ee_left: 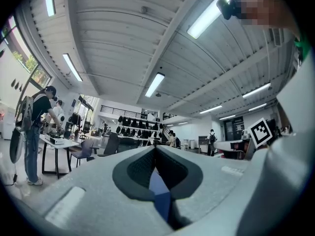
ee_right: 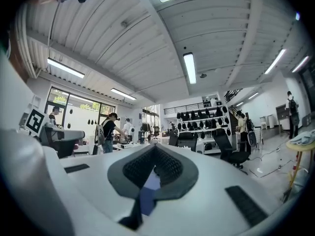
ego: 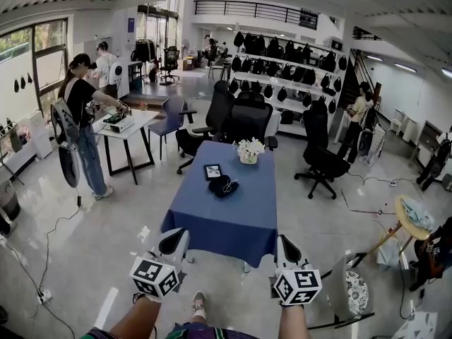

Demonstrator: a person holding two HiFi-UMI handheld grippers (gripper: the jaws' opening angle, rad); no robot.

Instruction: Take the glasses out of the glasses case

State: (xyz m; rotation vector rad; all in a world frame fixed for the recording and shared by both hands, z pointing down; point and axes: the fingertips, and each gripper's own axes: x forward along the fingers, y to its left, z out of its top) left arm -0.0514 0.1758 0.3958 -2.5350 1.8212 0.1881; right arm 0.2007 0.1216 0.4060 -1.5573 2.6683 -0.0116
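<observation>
Far left: a person (ego: 79,111) stands at a white side counter (ego: 134,123).

Left tool (ego: 178,236): held low, short of the near edge of the blue-covered counter (ego: 236,221) and apart from it. In the left gripper view we see its jaws closed to a narrow wedge, tips meeting, nothing between them.

Centre: the glasses case (ego: 223,186), a dark lump, lies on the far half of the blue counter, well apart from both tools. We cannot tell whether its lid is up. A small dark frame (ego: 212,171) sits just beside it, and a pot of white flowers (ego: 248,150) stands near the far edge.

Right tool (ego: 284,240): level with the left one, jaws likewise drawn together and empty.
</observation>
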